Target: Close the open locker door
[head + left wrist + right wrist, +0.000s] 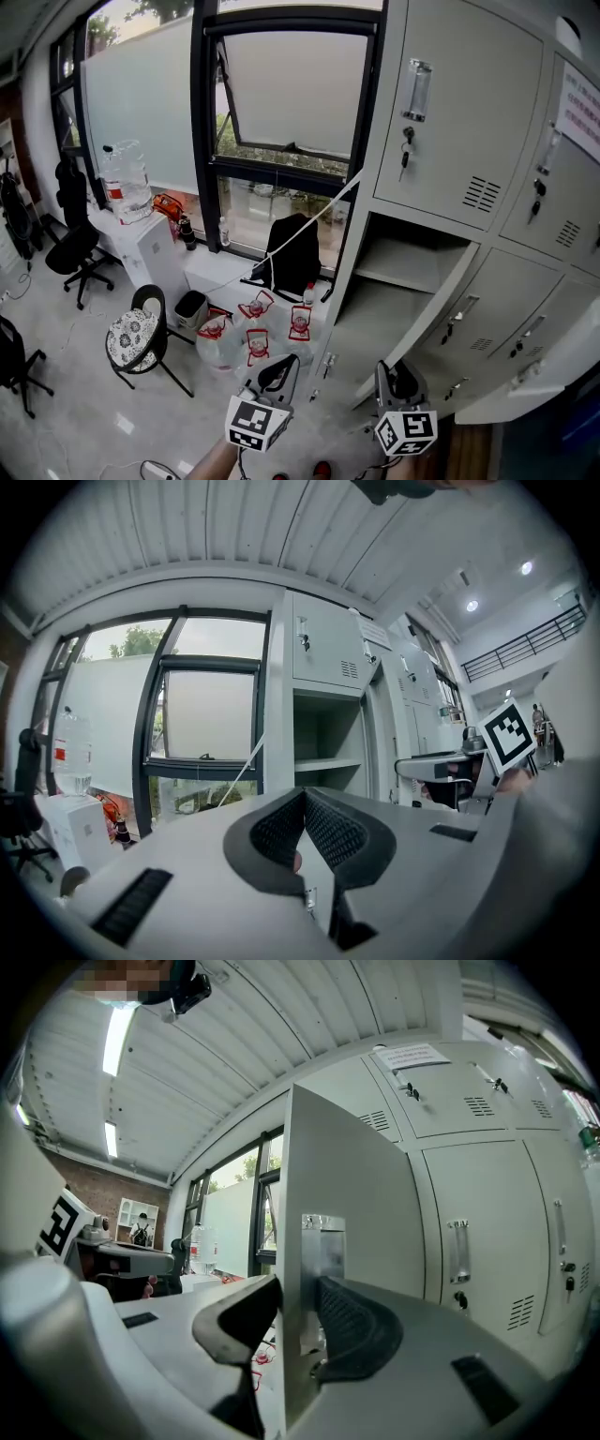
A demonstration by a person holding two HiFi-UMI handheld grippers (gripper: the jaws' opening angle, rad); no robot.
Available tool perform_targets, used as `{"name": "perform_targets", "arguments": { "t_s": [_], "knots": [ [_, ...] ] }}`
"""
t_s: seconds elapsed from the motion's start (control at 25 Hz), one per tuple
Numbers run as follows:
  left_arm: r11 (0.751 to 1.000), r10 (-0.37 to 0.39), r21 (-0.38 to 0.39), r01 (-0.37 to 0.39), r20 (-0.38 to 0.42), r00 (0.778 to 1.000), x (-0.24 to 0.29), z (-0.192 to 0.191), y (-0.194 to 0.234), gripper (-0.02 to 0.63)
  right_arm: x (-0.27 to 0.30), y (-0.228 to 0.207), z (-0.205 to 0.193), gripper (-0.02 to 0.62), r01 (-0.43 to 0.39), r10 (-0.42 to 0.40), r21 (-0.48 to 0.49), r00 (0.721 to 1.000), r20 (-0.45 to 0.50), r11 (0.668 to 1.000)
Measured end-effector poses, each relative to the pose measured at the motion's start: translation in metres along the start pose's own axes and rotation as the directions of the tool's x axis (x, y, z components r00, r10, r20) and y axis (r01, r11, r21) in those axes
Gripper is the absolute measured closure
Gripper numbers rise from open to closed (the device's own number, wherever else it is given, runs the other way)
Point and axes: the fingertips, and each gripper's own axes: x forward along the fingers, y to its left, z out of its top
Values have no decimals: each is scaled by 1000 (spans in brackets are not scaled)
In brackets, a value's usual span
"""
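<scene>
The lockers fill the right of the head view. One middle-row compartment (412, 258) stands open, and its grey door (441, 295) swings out toward me, seen almost edge-on. My right gripper (397, 375) is at the door's free edge. In the right gripper view the door panel (347, 1185) runs between the jaws. The pads (361, 1321) are closed on its edge at the metal handle plate (322, 1269). My left gripper (274, 373) hangs left of the door, clear of it, its pads (330, 829) together with nothing between them. The left gripper view shows the open compartment (328, 747) ahead.
Several bagged water bottles (255, 333) sit on the floor under the window (286, 103), with a black bag (292, 251) behind them. A round stool (136, 336), office chairs (75, 253) and a white cabinet with a water jug (129, 180) stand at the left.
</scene>
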Motion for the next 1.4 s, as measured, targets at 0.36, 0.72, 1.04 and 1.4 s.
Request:
{"name": "perform_targets", "arguments": {
  "t_s": [0.36,0.72,1.04,1.4],
  "knots": [
    [1000,-3,-22,2,-14,1000,5,-8,21,584,22,11,-1,453,1,-2,-32,1000,-31,999],
    [999,19,-30,-20,-6,1000,15,-4,43,584,51,22,0,467,-38,36,-44,998,-49,998],
    [998,49,-29,-49,-11,999,31,-5,58,584,81,29,0,474,-75,72,-62,996,-54,995],
    [997,63,-33,-63,-11,998,59,-6,69,584,115,31,1,481,-100,98,-47,994,-48,994]
  ]
}}
